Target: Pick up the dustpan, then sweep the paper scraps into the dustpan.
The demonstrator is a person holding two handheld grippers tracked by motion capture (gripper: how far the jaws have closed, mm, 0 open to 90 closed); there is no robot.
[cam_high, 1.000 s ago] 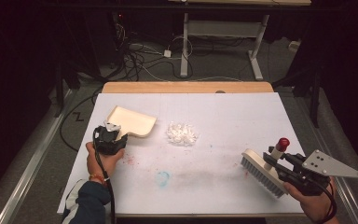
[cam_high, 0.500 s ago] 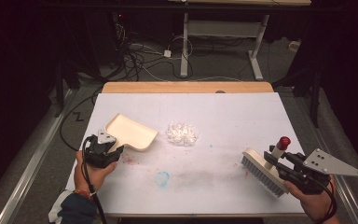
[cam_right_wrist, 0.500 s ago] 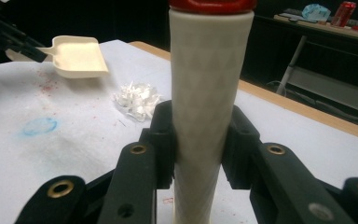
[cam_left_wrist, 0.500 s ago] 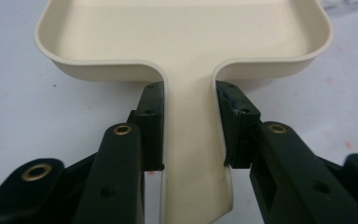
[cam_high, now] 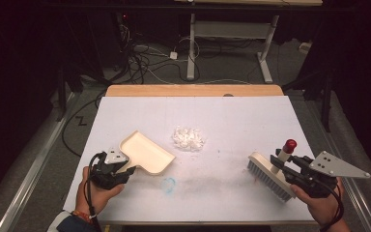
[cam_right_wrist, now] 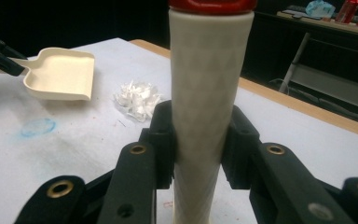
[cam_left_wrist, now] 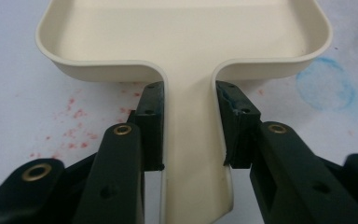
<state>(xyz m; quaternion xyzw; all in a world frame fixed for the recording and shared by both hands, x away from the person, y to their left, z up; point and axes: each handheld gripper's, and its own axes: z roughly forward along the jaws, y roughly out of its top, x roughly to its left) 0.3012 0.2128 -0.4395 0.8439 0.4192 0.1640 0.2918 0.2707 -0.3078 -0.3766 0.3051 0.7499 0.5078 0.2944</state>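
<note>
Dustpan & brush, both gripped, apart on white table sheet.

Cream plastic pan, smooth, rounded rim, flat handle; tray bare inside; sits near-left on sheet, handle pinched by left gripper pads. Brush near-right w/ pale ribbed handle, red cap, grey-white bristles, clamped in right gripper. Loose heap of white paper shreds mid-table btwn them, just beyond pan. Faint blue ring mark by pan; red specks around.
</note>
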